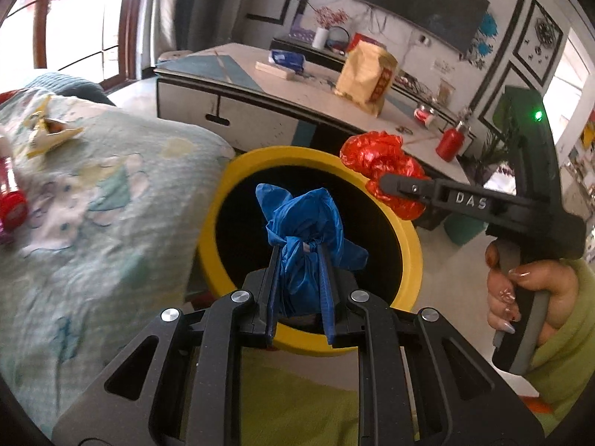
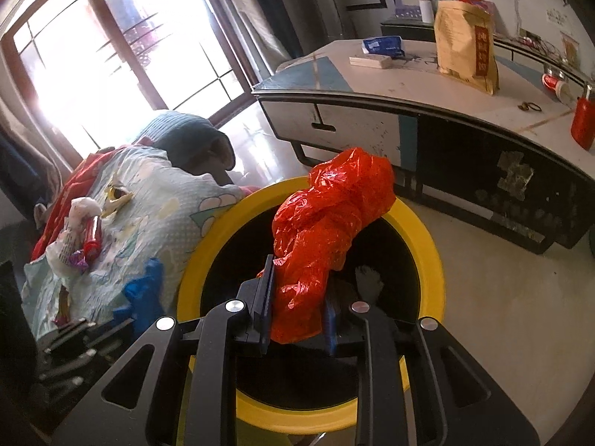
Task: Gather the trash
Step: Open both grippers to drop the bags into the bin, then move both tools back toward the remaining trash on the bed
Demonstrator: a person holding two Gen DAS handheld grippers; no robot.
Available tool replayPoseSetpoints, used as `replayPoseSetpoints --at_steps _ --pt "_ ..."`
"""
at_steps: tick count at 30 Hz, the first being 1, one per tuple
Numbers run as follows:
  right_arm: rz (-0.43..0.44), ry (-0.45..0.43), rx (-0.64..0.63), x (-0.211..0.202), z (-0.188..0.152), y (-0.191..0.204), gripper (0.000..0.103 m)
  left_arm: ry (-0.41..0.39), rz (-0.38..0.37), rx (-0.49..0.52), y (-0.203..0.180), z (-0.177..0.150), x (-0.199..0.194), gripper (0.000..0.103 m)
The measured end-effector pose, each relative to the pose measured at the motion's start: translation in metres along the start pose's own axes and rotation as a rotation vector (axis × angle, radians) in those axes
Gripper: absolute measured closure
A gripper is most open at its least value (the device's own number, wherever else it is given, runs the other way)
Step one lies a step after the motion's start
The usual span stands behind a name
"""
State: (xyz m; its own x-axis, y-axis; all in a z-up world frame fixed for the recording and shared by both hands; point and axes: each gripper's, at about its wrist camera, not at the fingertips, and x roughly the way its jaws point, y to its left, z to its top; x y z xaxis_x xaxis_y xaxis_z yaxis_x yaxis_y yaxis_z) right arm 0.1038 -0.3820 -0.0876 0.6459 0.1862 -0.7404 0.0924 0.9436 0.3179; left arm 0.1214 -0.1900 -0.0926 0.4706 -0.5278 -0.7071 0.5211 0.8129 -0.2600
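A yellow-rimmed bin with a dark inside stands on the floor beside a bed; it also shows in the right wrist view. My left gripper is shut on a crumpled blue plastic bag and holds it over the bin's opening. My right gripper is shut on a crumpled red plastic bag over the bin; that bag also shows in the left wrist view, above the bin's far rim. A yellow wrapper and a red-capped tube lie on the patterned quilt.
More wrappers and a tissue lie on the quilt. A low white table behind the bin carries a yellow paper bag, a blue packet and a red bottle. A window is at the left.
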Motion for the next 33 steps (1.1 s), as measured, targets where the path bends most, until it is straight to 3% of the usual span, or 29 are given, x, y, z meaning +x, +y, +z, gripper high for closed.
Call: replayPoseSetpoints --at_steps 5,9,12,17,22,33 --pt "0.004 0.015 0.022 0.002 0.000 -0.006 0.081 0.012 -0.003 0.032 -0.005 0.005 0.015 0.088" --pt "0.002 0.002 0.030 0.000 0.003 -0.006 0.072 0.015 -0.007 0.023 -0.006 0.008 0.020 0.080" --pt "-0.007 -0.015 0.028 -0.003 0.005 -0.006 0.065 0.005 -0.004 0.021 -0.007 0.008 0.019 0.068" --pt "-0.028 -0.053 0.016 -0.011 0.007 -0.004 0.059 -0.020 0.000 0.012 -0.007 0.008 0.010 0.036" --pt "-0.035 -0.094 -0.002 -0.020 0.009 0.001 0.050 -0.064 0.023 0.004 -0.005 0.009 -0.002 0.016" --pt "-0.018 -0.151 -0.071 -0.034 0.010 0.027 0.039 -0.177 0.118 -0.009 0.005 0.011 -0.039 0.011"
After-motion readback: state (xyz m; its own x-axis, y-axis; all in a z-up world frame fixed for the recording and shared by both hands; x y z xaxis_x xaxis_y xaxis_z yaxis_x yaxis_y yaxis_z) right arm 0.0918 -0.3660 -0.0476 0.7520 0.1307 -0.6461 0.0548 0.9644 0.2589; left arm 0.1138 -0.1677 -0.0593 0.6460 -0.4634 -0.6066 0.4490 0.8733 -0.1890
